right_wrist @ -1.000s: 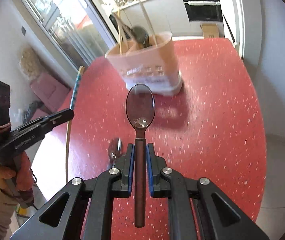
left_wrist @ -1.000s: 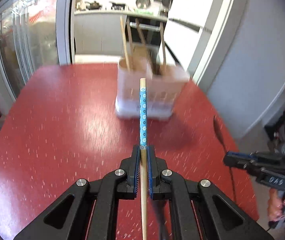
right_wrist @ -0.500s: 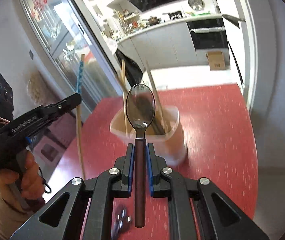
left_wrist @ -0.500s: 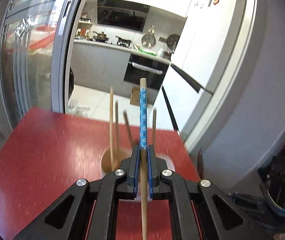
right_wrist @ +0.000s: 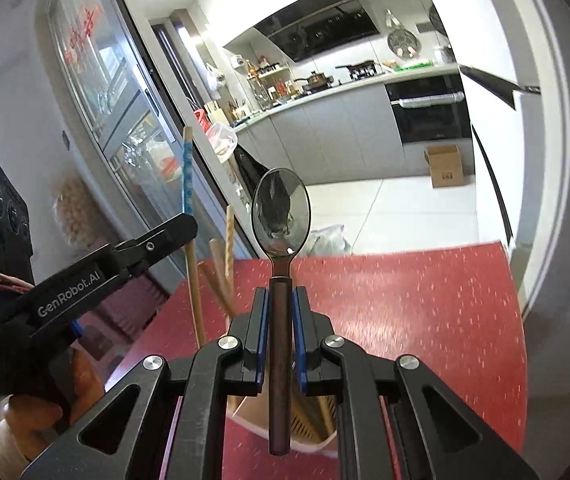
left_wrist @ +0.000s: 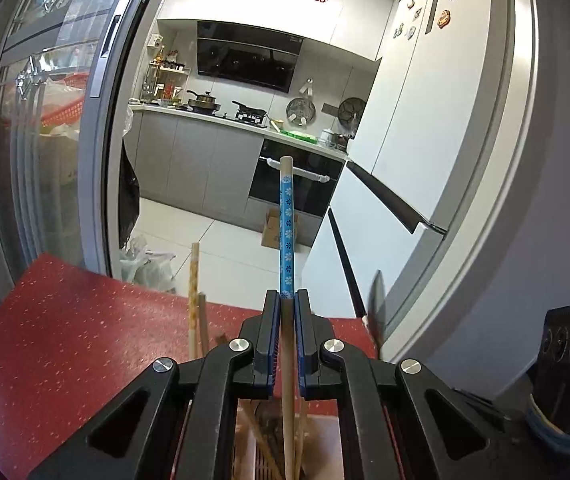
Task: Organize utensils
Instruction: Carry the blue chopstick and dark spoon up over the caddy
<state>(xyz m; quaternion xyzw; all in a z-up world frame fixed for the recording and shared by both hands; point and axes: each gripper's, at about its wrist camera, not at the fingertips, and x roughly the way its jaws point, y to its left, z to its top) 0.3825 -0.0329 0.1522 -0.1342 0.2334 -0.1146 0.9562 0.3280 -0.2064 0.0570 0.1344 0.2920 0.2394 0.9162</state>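
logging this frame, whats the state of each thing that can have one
left gripper: shut on chopstick
chopstick: held upright, above the holder
right gripper: shut on spoon
spoon: held upright, bowl up
utensil holder: standing on the red table, with chopsticks in it

the beige plastic utensil holder (right_wrist: 317, 428) sits mostly hidden behind the black gripper at lower centre; its compartments cannot be told.
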